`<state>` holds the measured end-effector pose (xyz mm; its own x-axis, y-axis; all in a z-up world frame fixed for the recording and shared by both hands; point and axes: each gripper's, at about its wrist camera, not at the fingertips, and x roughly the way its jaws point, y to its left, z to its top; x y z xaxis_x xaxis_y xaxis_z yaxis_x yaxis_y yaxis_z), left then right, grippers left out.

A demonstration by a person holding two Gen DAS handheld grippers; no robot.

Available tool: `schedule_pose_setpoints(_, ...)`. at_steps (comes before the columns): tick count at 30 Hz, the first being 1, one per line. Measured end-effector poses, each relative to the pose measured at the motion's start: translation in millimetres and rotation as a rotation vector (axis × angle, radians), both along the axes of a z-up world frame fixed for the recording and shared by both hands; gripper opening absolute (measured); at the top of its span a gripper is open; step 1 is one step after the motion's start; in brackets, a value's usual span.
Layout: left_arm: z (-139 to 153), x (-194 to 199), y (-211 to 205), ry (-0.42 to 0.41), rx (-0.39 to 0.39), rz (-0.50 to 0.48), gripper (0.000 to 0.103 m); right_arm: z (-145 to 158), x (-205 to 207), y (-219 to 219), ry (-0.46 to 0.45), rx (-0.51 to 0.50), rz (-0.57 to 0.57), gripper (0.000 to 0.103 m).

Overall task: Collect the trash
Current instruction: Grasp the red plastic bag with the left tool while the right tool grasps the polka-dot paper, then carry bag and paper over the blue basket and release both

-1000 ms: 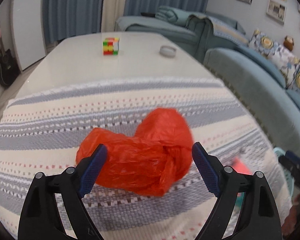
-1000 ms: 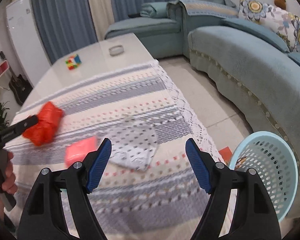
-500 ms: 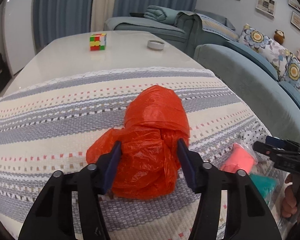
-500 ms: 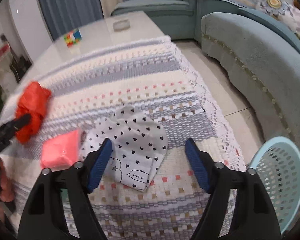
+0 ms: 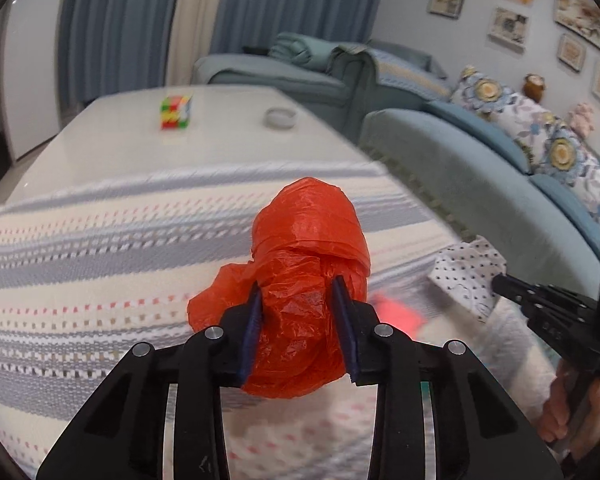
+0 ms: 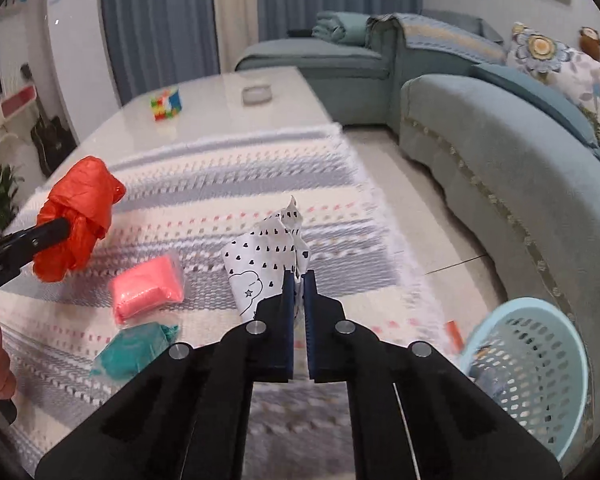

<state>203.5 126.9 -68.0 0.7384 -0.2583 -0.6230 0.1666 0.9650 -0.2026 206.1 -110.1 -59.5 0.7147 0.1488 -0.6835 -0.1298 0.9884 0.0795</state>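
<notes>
Crinkly red plastic bag (image 5: 308, 280) now lifted in left fingers (image 5: 256, 320), right fingers (image 6: 288, 300) newly pinching heart-print paper (image 6: 260, 264)

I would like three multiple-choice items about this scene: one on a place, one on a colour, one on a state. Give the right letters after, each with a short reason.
1. Where is the light blue basket?
A. on the table
B. on the floor beside the table
C. on the sofa

2. What colour is the plastic bag in the left claw?
A. green
B. white
C. orange-red

3. In what state is the right claw?
A. shut on the heart-print paper
B. wide open
C. shut on the pink packet

Answers:
1 B: it stands below the table's edge, on the floor.
2 C: the crumpled bag is orange-red.
3 A: the blue fingers pinch the paper; the pink packet lies apart.
</notes>
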Motion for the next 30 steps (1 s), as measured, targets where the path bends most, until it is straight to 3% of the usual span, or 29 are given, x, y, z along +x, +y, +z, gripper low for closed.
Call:
schedule_pose_setpoints(7, 60, -27, -67, -0.089, -0.068, -0.128, 0.032, 56, -45, -73, -0.093, 0.014, -0.115, 0.003)
schedule_pose_setpoints(14, 81, -50, -162, -0.107, -0.075, -0.251, 0.032, 69, -95, -151, -0.09, 0.048, -0.28, 0.003)
schedule_pose_setpoints(22, 54, -57, -256, -0.001, -0.093, -0.327, 0.032, 31, -121, -228, 0.012, 0.115, -0.471, 0.003)
schedule_pose_setpoints(30, 2, -53, -306, 0.106, -0.016, -0.387, 0.032, -12, -119, -265, 0.156, 0.156, -0.57, 0.003)
